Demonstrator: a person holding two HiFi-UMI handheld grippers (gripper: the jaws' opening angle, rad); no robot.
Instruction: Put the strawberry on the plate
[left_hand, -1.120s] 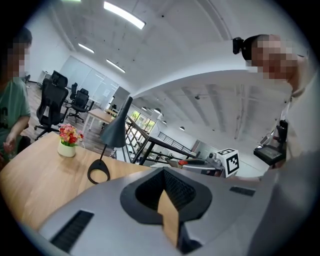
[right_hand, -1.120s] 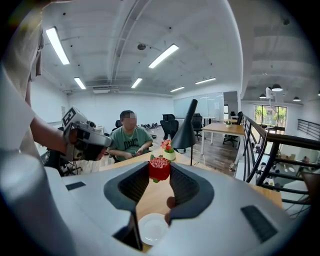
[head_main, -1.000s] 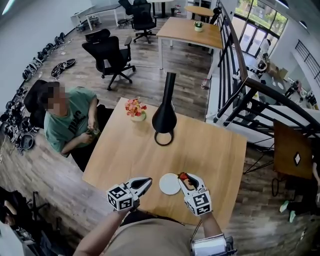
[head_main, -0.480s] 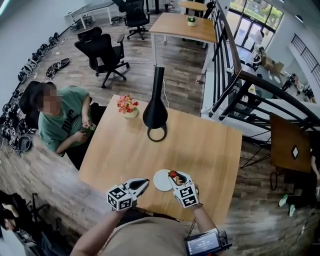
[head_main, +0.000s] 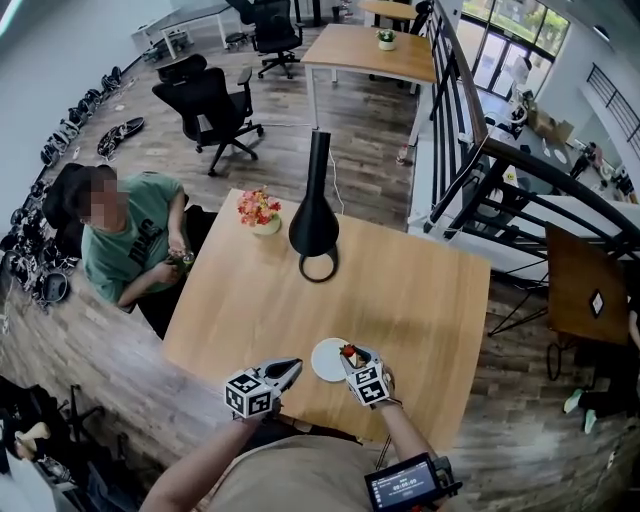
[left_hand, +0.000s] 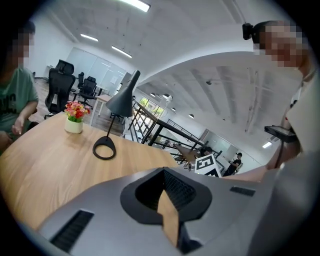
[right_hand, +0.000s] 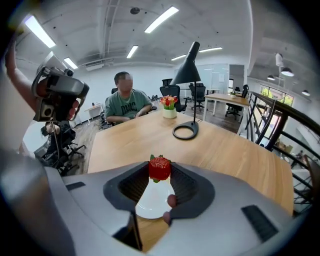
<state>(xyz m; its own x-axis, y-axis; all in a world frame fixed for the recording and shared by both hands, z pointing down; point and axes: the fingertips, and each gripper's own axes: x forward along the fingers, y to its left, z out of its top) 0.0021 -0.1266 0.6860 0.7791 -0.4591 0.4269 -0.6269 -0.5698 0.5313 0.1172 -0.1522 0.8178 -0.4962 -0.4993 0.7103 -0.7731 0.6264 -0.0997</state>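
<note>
A red strawberry with green leaves is pinched between the tips of my right gripper, which is shut on it. It hangs above the far part of a small white plate lying on the wooden table. In the head view the strawberry sits over the plate's right edge, with the right gripper coming in from the near side. My left gripper rests shut and empty just left of the plate; its jaws meet at the tips.
A black lamp with a ring base stands at the table's far middle. A small pot of flowers is beside it. A person in a green shirt sits at the table's left side. A railing runs on the right.
My right gripper has carried the strawberry a little to the left, from beside the plate to over its right edge. The left gripper has hardly moved.
</note>
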